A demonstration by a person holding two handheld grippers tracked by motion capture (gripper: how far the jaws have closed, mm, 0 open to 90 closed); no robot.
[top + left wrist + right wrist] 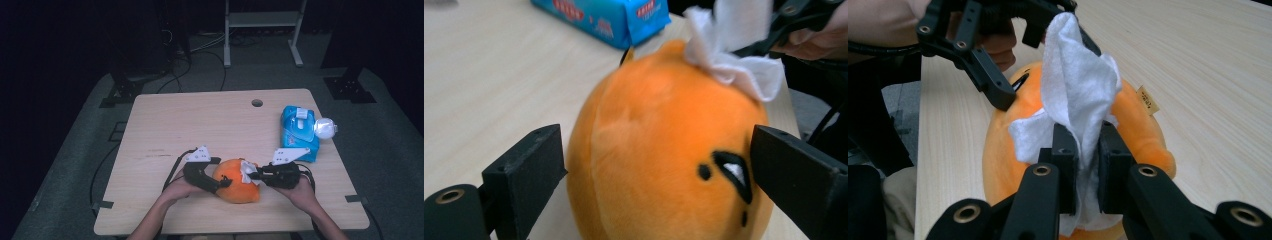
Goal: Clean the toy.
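Black jaws of right gripper [1082, 150] in foreground of right gripper view, clamped narrow on white wipe [1075, 90]; wipe bunched betw. pads, upper part standing up above jaws, lower part pressed onto orange plush toy [1143, 135]. Small tan label on toy's far side, toward bare tabletop.

Left gripper view: left gripper [656, 170] w/ jaws spread wide, one either side of toy [659, 150]. Left jaw just clear of plush; right jaw at toy's edge beside black face markings, contact not discernible. Toy not squeezed. Wipe [744, 65] seen on top of toy, upper right, w/ right gripper and hand behind it. Blue wipes pack [609, 15] beyond toy at top of frame.

High view: toy [237, 187] lying on light wooden table [200, 120], near front edge, approx. centre, betw. both grippers. Left gripper [220, 182] at toy's left side, right gripper [252, 175] at its right w/ wipe [246, 170] against toy's upper right. Both forearms entering from bottom. Blue pack [299, 131] farther back right, well apart from toy; white round object [325, 128] touching pack's right side, identity unclear. Round hole [257, 103] near table's far edge. Dim floor w/ cables around table.
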